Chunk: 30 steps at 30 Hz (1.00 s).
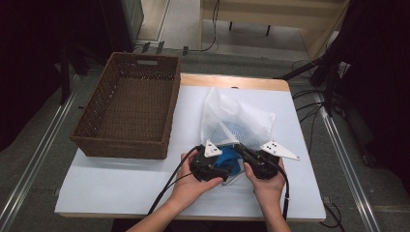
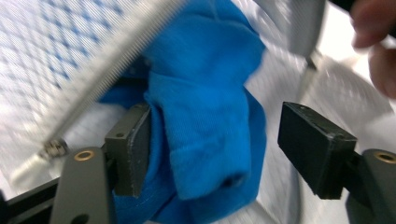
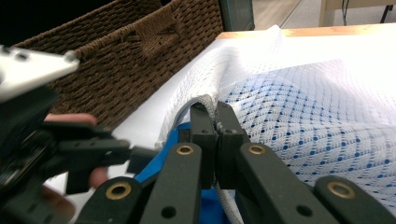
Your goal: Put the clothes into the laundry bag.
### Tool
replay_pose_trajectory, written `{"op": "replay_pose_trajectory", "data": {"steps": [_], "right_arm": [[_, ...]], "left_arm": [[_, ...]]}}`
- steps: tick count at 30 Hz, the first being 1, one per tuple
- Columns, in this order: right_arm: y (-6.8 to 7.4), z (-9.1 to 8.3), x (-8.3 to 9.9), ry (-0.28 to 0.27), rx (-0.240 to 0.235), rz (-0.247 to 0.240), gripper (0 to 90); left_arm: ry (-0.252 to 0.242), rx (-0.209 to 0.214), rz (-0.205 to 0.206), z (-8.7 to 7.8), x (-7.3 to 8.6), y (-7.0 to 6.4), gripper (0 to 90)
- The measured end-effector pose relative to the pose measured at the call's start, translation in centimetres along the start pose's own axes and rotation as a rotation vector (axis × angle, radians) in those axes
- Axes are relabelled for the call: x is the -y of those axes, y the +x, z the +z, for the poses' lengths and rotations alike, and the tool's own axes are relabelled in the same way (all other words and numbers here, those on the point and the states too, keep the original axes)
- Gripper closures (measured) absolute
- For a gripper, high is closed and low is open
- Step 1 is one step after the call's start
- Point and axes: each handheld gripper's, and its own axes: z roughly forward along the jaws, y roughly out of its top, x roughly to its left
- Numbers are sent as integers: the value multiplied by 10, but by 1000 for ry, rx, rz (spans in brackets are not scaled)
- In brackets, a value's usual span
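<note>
A white mesh bag point(image 1: 237, 118) lies on the table with a blue cloth point(image 1: 227, 158) at its near opening. My left gripper point(image 1: 226, 171) is open, its jaws standing either side of the bunched blue cloth point(image 2: 205, 121); the left pad point(image 2: 133, 147) touches the fabric and the right pad point(image 2: 315, 147) is apart from it. My right gripper point(image 3: 217, 128) is shut on the bag's grey zippered rim point(image 3: 198, 102), holding the opening up. In the high view the right gripper point(image 1: 238, 151) comes in from the right. Blue fabric shows through the mesh bag point(image 3: 317, 107).
A brown wicker basket point(image 1: 162, 121) stands at the table's left, close behind the bag; its wall point(image 3: 135, 56) is near my right gripper. The white table top point(image 1: 121, 188) extends to the front left. Cables trail from both grippers over the front edge.
</note>
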Motion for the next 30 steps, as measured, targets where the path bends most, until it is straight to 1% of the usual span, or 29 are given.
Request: {"op": "replay_pose_trajectory", "data": {"steps": [1, 2, 3, 4, 5, 6, 7, 8, 9, 10, 11, 13, 14, 15, 16, 17, 19, 20, 21, 22, 23, 24, 25, 26, 27, 28, 29, 30], "right_arm": [[0, 0, 0, 3, 2, 3, 900], [-1, 1, 1, 4, 4, 6, 900], [-1, 1, 1, 4, 4, 6, 900], [-1, 1, 2, 6, 3, 1, 900], [0, 2, 2, 8, 2, 2, 900], [0, 2, 3, 10, 3, -2, 900], [1, 2, 3, 11, 2, 0, 900], [1, 2, 3, 13, 2, -2, 900], [1, 2, 3, 12, 1, -4, 900], [1, 3, 3, 13, -6, -1, 900], [2, 3, 4, 14, -7, -5, 900], [5, 4, 4, 18, -14, -7, 900], [7, 4, 4, 16, -17, -16, 900], [9, 4, 3, 13, -19, -21, 900], [10, 4, 3, 12, -22, -24, 900], [11, 3, 1, 4, -22, -25, 900], [13, 0, -1, -13, -22, -23, 900], [13, -2, -3, -24, -22, -22, 900], [13, -2, -3, -24, -22, -22, 900], [13, -5, -5, -39, -22, -17, 900], [13, -5, -5, -39, -22, -17, 900], [11, -6, -5, -40, -16, -14, 900], [10, -5, -4, -35, -11, -13, 900], [8, -4, -3, -29, -6, -10, 900], [8, -4, -3, -29, -6, -10, 900], [4, -2, 0, -17, 5, -4, 900], [4, -2, 0, -17, 5, -4, 900], [0, -1, 2, -10, 13, 12, 900]], "left_arm": [[0, 0, 0, 0, 0, 0, 260], [62, -46, 3, 8, 3, -1, 276], [62, -46, 3, 8, 3, -1, 286], [90, -75, 10, 15, 6, -1, 296], [80, -98, 22, 15, 7, -3, 324], [80, -103, 32, 14, 6, -3, 398], [77, -90, 31, 14, 5, -4, 464], [68, -83, 40, 14, 5, -4, 559], [68, -83, 40, 14, 5, -4, 673], [45, -63, 31, 12, 2, -5, 737], [31, -46, 15, 12, 0, -4, 784], [0, -23, -3, 11, -6, -2, 821], [-24, -17, -21, 12, -9, -2, 826], [-35, -19, -22, 13, -13, 0, 828], [-35, -19, -22, 13, -13, 0, 829], [-83, -20, -49, 16, -20, 1, 830], [-129, -42, -60, 19, -26, 2, 830], [-156, -61, -59, 20, -29, 2, 830], [-156, -61, -59, 20, -29, 2, 829], [-199, -140, -6, 27, -32, 1, 827], [-199, -140, -6, 27, -32, 1, 823], [-144, -138, -46, 42, -32, 7, 815], [-144, -138, -46, 42, -32, 7, 800], [-48, -96, -92, 55, -30, 13, 777], [-48, -96, -92, 55, -30, 13, 745], [-34, -61, -78, 57, -27, 12, 701], [-34, -61, -78, 57, -27, 12, 640], [-25, -5, -55, 51, -27, 10, 570]]}}
